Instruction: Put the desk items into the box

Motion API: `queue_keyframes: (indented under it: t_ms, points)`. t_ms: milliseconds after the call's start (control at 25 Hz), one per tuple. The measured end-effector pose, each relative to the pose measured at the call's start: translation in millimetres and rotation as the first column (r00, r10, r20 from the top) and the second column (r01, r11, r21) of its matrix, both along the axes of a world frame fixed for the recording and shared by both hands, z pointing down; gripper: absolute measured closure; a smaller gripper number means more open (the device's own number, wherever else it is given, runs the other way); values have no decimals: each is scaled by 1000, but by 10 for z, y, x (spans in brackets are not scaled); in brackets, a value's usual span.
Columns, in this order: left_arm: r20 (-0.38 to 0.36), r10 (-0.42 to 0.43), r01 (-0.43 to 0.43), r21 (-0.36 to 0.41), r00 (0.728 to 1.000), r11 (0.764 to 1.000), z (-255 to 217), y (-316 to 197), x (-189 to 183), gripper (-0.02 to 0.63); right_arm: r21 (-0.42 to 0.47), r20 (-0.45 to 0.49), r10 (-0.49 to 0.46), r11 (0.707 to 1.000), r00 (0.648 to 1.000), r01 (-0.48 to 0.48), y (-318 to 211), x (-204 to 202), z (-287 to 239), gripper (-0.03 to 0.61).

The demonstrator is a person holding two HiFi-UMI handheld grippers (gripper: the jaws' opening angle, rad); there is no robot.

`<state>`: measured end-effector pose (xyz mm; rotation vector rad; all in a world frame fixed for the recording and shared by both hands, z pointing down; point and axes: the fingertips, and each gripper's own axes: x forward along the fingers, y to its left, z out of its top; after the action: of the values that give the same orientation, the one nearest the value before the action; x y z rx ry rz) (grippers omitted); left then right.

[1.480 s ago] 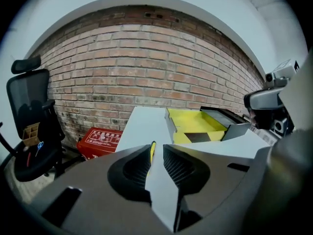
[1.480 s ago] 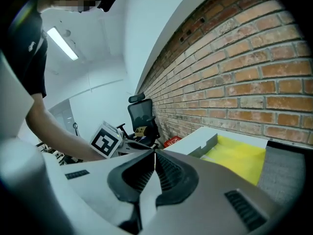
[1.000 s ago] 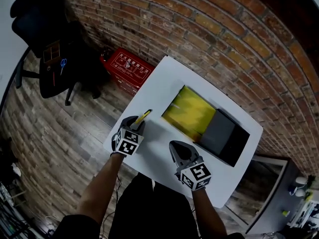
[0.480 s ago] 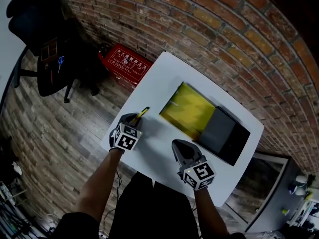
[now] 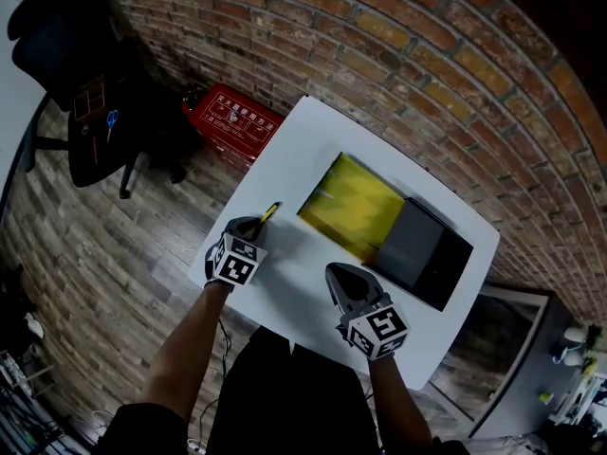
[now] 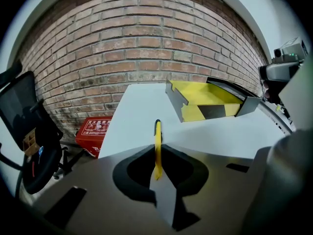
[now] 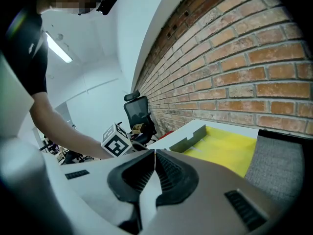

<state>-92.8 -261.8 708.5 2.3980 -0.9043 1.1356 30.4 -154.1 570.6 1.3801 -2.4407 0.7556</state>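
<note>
From the head view, one open box shows its yellow floor on the white table, its grey lid folded aside. The left gripper view has the left gripper closing its jaws on the single yellow pen, on the table short of the box. In the right gripper view, the right gripper is clenched on nothing.

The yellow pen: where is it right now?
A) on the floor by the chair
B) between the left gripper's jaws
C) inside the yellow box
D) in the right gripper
B: the left gripper view shows the yellow pen standing between the jaws of the left gripper, which are closing on it, while the box sits farther back on the table.
</note>
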Motion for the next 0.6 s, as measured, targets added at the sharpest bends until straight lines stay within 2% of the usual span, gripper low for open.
queue_keyframes:
  t_ms: [400, 600]
  points:
    - [-67, 10, -5, 80, 998, 997, -476, -45, 146, 562, 38, 14, 21, 999, 1000, -22, 13, 27, -117, 555]
    - [-100, 54, -43, 109, 994, 993, -729, -7, 383, 562, 66, 18, 59, 996, 998, -60, 22, 146, -226, 555]
